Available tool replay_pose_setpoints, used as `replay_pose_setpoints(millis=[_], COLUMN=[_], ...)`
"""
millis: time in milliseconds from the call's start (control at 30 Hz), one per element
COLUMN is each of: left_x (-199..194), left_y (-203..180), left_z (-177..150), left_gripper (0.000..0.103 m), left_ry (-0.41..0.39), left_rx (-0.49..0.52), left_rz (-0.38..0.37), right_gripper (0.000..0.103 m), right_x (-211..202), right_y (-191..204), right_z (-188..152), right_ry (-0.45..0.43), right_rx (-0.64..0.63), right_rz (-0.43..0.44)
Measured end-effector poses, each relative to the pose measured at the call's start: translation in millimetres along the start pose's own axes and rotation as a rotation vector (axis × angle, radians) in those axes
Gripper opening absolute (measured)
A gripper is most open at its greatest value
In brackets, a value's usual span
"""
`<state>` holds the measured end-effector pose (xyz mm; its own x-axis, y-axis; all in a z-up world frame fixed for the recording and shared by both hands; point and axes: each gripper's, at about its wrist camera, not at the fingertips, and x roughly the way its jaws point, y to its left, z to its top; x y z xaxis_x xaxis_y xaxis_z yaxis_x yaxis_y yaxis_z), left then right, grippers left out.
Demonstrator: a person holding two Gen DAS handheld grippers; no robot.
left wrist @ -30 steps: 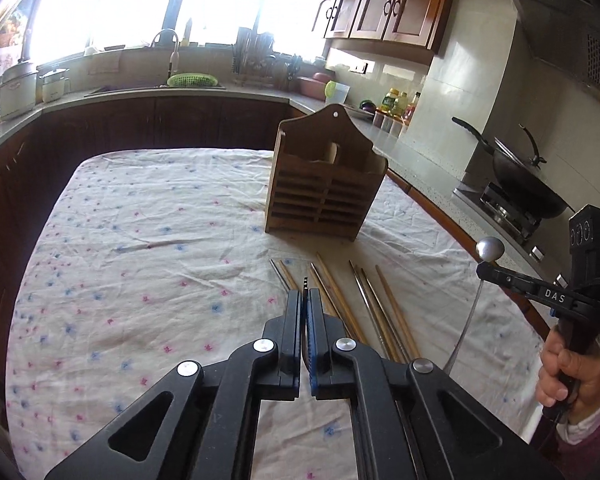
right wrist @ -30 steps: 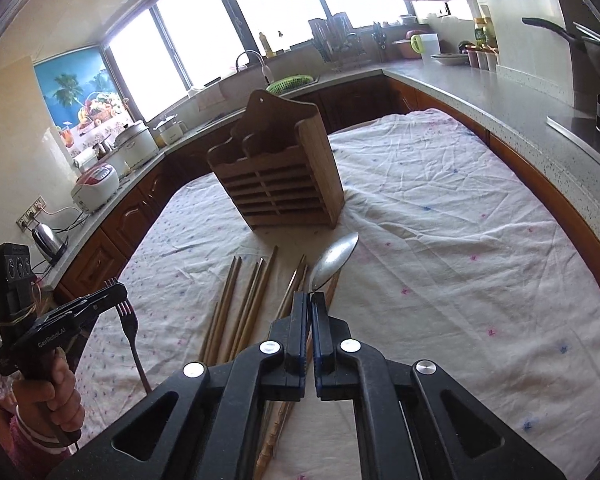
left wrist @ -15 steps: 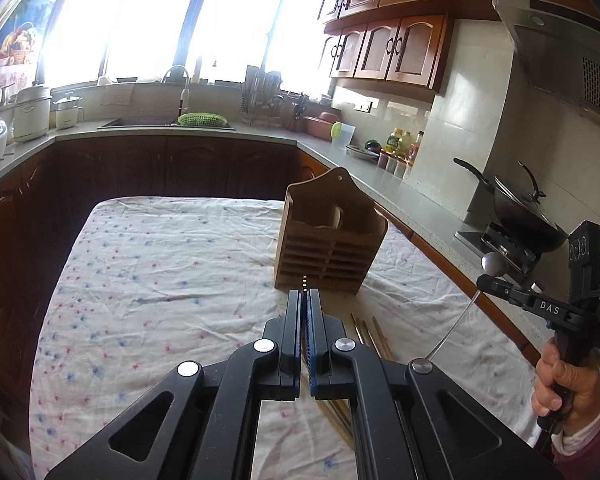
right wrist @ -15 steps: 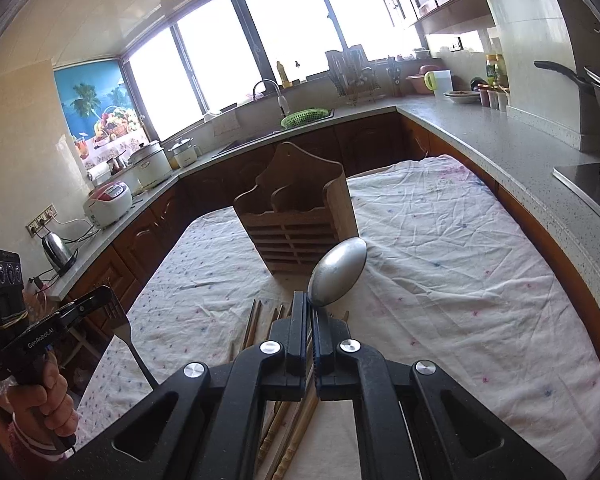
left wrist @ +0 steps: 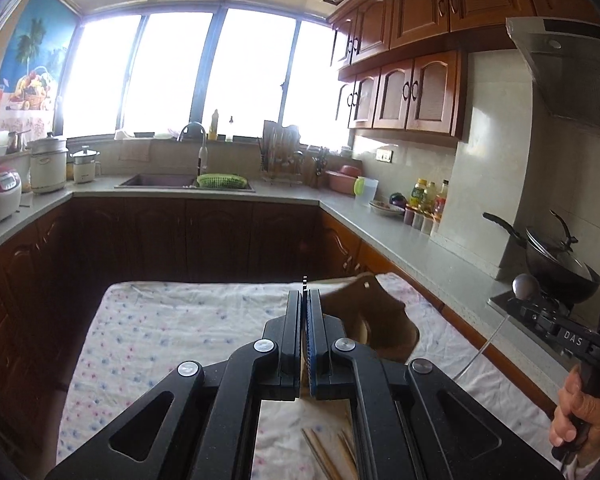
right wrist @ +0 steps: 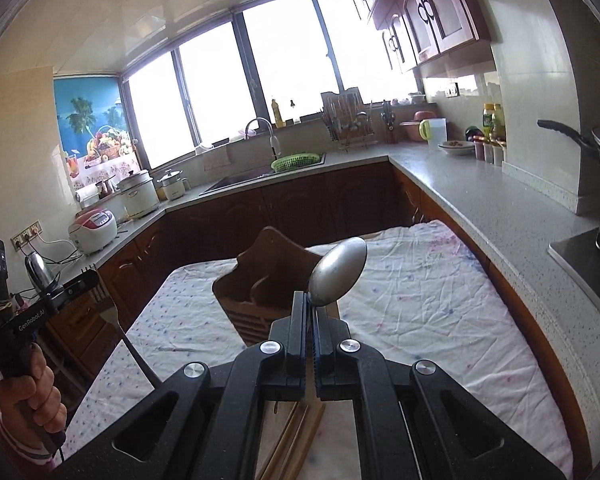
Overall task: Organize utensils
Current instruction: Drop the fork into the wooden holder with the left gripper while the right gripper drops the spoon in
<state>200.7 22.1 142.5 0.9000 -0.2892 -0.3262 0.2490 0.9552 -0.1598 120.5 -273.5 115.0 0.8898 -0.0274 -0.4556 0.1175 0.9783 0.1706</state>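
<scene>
I have a spoon (right wrist: 339,275) pinched in my right gripper (right wrist: 311,320), jaws closed on its handle with the bowl standing up above the tips. My left gripper (left wrist: 305,320) has its jaws closed on a fork (right wrist: 110,304); from its own camera only the tine tips show, but the right view shows the fork hanging down from it. Both are raised above the desk (right wrist: 420,300), near the wooden utensil holder (right wrist: 260,280) that stands on the flowered cloth. I cannot see into its slots well enough to say whether anything is stored yet. The chopsticks (left wrist: 328,452) lie loose on the cloth below my grippers. By my reckoning the job is at an early stage: spoon and fork need dropping into the holder, then the chopsticks.
</scene>
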Motion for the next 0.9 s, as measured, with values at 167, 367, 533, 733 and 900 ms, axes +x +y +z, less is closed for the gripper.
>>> replay_pose_setpoints(millis=[167,367,533,733,900], left_x=[40,107,163,209,232], left_y=[-14,-33,-50,-56,-60], left_z=[22,16,-17,-44,-53], left_gripper=[0.000,0.000,0.000,0.001,0.001], left_ry=[-0.077,-0.116,-0.056,0.030,0.066], left_rx=[0.041,0.077,0.082,0.082,0.106], left_rz=[0.074,0.150,0.156,0.108,0.077], right_gripper=[0.002,0.002,0.002,0.002,0.002], right_x=[21,60,100,134,150], right_y=[9,16,16,14,9], right_z=[33,51,39,9,-10], right_ry=[-0.064,-0.101,-0.059,0.009,0.081], right_rx=[-0.061,-0.122,-0.141,-0.151,-0.146], right_rz=[-0.032,-0.064,-0.071,-0.060,-0.055])
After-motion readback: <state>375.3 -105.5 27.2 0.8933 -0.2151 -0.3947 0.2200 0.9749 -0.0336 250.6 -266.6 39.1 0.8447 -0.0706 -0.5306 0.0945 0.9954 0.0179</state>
